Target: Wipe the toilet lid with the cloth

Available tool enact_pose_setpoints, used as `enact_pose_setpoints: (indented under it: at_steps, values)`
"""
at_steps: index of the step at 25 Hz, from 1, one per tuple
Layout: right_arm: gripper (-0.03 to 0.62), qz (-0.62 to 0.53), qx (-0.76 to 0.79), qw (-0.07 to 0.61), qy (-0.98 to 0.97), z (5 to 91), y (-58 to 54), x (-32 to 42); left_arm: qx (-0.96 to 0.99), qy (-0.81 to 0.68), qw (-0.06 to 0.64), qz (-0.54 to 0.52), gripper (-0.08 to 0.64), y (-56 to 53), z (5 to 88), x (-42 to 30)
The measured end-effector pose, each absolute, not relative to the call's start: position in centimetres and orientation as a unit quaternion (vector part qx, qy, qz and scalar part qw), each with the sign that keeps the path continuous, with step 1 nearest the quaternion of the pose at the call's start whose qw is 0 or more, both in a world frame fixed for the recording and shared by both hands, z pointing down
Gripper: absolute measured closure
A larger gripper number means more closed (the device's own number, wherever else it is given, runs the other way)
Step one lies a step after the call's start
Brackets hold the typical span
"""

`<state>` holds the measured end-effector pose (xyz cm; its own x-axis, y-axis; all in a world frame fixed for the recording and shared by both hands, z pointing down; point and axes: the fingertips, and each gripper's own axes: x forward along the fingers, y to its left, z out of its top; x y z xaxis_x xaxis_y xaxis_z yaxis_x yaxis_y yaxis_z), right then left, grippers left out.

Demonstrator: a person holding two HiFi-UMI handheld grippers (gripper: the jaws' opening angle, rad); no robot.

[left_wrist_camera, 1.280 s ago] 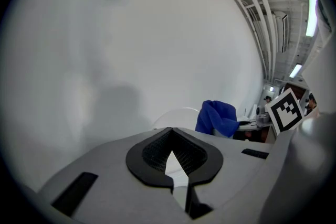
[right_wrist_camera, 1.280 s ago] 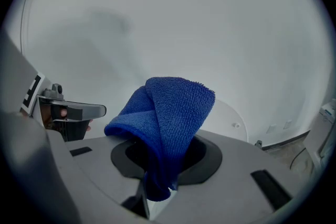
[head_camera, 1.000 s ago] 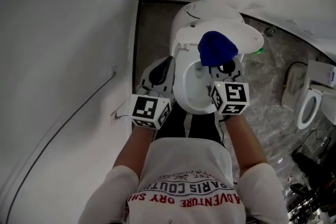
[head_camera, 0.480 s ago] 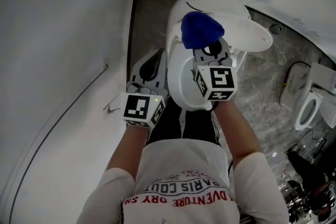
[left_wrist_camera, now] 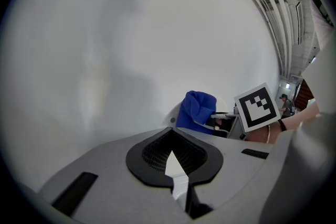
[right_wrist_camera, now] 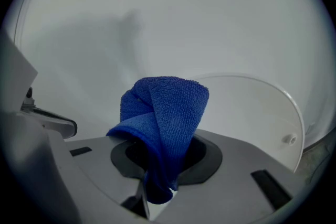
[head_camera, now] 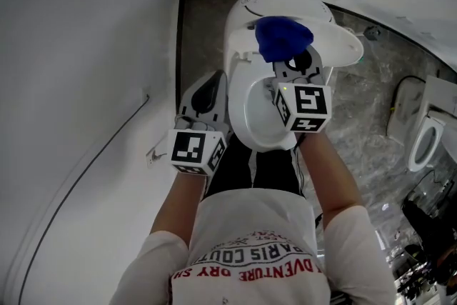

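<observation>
Right hand-held gripper [head_camera: 291, 61] is clamped on a bunched blue cloth [head_camera: 283, 38]. The wad stands up out of the jaws and a tail hangs below them. The cloth is at the raised toilet lid [head_camera: 341, 45], low on its inner face, above the open bowl [head_camera: 260, 118]. No view settles whether the cloth is actually touching the lid.

Left hand-held gripper [head_camera: 203, 93] has its jaws together with nothing in them. It is parked beside the bowl on the wall side, clear of the work.

Step in hand, as I read it: wiping the lid's inner face.

Doing it well:
- Lead with the broad folded face of the cloth [right_wrist_camera: 165, 113], not the hard jaw tips, so only fabric rubs the lid [right_wrist_camera: 247, 113].
- Press lightly. The lid stands upright on its hinge and may rock back.
- Use overlapping strokes from hinge to rim.
- Mind the hanging tail, which could dip toward the bowl.
</observation>
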<state>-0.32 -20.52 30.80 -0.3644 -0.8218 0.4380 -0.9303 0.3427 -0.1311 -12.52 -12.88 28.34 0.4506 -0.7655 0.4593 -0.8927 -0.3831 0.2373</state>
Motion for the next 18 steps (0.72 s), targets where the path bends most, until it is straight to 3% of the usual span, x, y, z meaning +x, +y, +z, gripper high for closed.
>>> enact_pose_setpoints:
  at_steps: [18]
  values:
    - [0.505,0.187,0.61,0.173,-0.75,31.3,-18.9,14.3,0.847,-0.458,0.223,0.151,0.554,-13.2,28.6,-1.8]
